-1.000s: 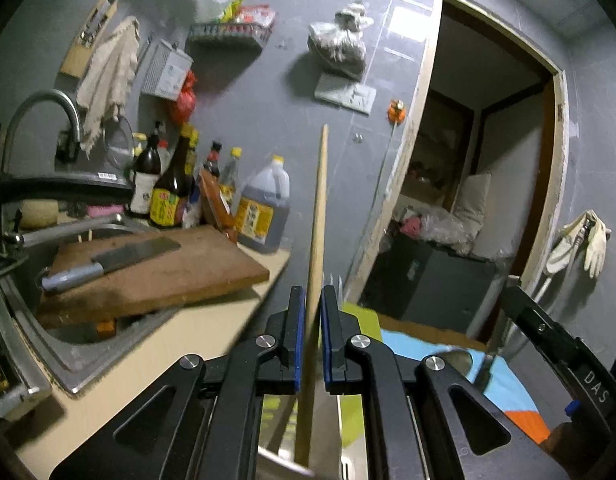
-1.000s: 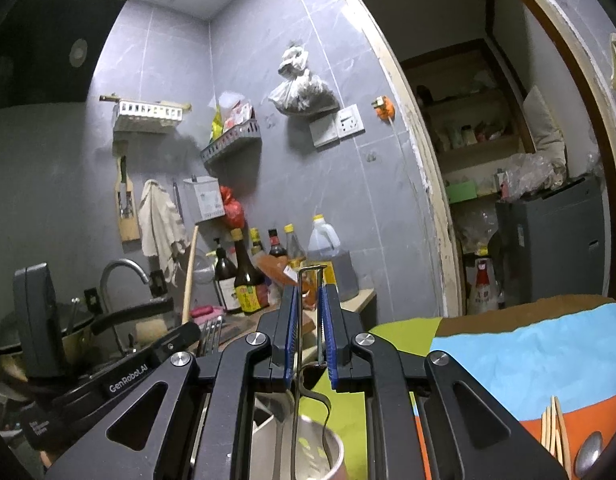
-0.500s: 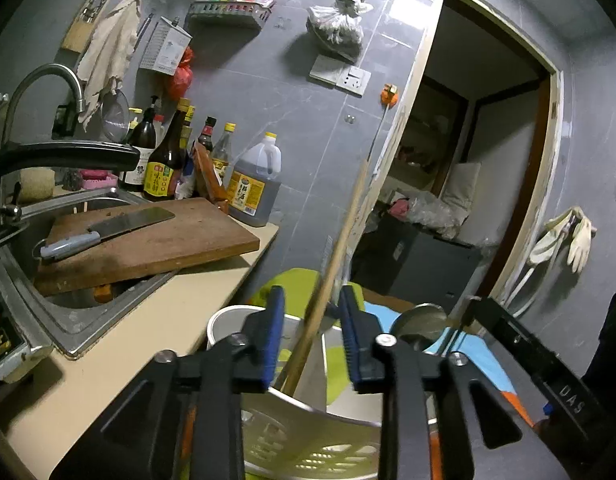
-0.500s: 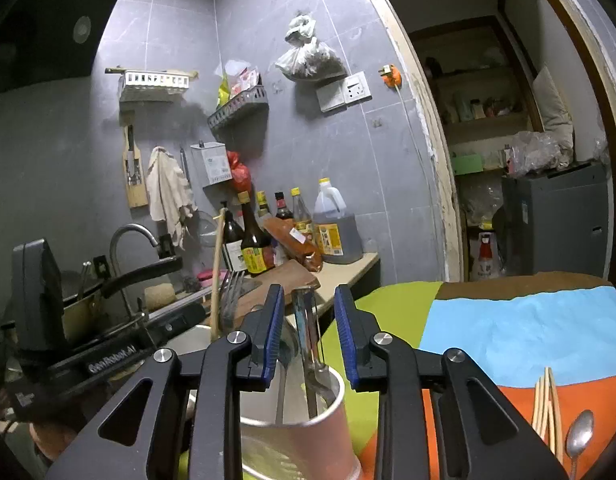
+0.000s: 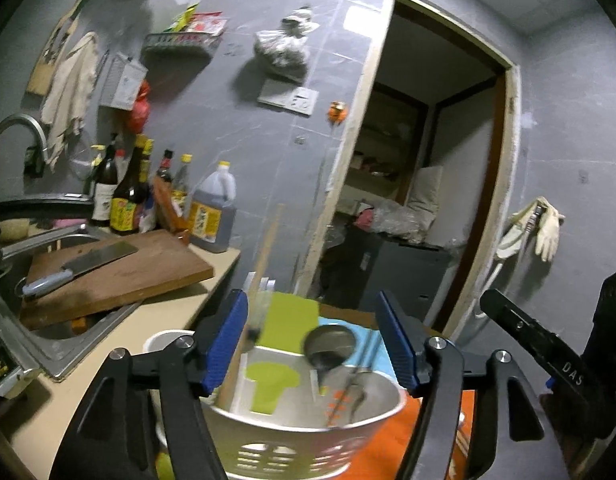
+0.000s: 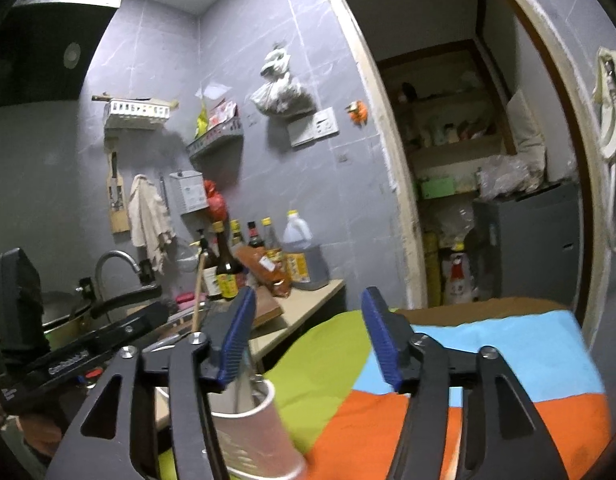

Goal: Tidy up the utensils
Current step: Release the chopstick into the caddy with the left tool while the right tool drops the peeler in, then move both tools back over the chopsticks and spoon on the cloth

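A white slotted utensil holder [image 5: 300, 436] stands on the colourful cloth, right below my left gripper [image 5: 312, 340]. Its jaws are opening, with nothing pressed between the pads. A long wooden stick [image 5: 264, 264] leans in the holder beside the left blue pad. A metal ladle [image 5: 332, 346] and thin metal handles also stand inside. My right gripper [image 6: 310, 338] is opening too and holds nothing. The holder [image 6: 260, 428] sits below its left finger with grey handles in it. The wooden stick [image 6: 198, 296] rises behind that finger.
A sink with a wooden cutting board [image 5: 120, 268] and a cleaver [image 5: 80, 266] lies to the left. Sauce bottles [image 5: 128, 196] and an oil jug [image 5: 212, 216] line the grey wall. A doorway [image 5: 420, 184] opens to the right. The striped cloth [image 6: 488, 360] covers the table.
Both grippers opened, letting go of the wooden stick and a thin metal utensil, which now stand in the holder. Both grippers drew back and up from it.
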`<state>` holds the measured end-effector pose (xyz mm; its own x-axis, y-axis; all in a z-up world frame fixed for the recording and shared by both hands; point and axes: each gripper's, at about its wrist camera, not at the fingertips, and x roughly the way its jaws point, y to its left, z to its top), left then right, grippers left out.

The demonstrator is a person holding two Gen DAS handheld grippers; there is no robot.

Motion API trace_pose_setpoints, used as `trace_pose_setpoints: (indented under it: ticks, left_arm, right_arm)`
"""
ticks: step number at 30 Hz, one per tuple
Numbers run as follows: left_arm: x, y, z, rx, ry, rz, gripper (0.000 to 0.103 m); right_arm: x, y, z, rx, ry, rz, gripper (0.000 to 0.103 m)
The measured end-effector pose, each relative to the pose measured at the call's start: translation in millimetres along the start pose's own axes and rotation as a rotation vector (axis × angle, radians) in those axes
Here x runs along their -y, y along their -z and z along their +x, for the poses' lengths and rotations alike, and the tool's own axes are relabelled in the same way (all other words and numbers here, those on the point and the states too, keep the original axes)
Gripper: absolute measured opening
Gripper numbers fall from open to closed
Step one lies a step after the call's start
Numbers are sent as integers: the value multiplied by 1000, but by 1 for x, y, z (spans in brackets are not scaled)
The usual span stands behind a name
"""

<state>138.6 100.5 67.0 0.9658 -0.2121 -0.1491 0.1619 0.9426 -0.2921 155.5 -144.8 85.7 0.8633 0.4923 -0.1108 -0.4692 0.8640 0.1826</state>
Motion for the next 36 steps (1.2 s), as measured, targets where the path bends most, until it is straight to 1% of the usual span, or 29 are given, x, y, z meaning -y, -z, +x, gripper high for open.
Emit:
trace_pose_setpoints:
  ticks: [2,3,5,7,10,11,14,19,23,26,31,34,36]
  left_arm:
    - [9,0,2,-5,15,14,68]
    - [12,0,2,-5,22,18,75]
    - [21,1,3,-5,45,25,79]
    - [32,3,5,-6,65,36,89]
    - [45,6,9,-8,98,42,97]
    - [50,7,10,-11,110,45,98]
    - [66,12,15,-23,137,66,98]
    - [93,24,23,-50,172,117,99]
    - [112,35,33,-86,196,144,99]
    - [122,44,38,-114,201,170,99]
    - [133,59,55,-196,214,182,99]
    - [135,66,67,-246,202,185,98]
    - [137,72,77,-294,187,195,98]
  right_arm:
    - [7,-4,-10,11,18,-10,74]
    - [11,-7,-16,16,31,-19,76]
    - [19,-9,-26,19,58,-33,80]
    - [30,-11,-37,21,89,-35,86]
    - [44,-12,-51,21,133,-29,97]
    - [50,-12,-56,22,147,-24,101]
    - [64,-11,-66,15,178,-4,103]
    - [84,-8,-79,0,231,4,103]
    - [99,-3,-85,-28,279,3,103]
    - [111,3,-85,-69,321,1,103]
    - [127,17,-80,-157,375,1,103]
    - [134,27,-74,-215,409,-3,102]
    - [139,33,-70,-257,417,4,99]
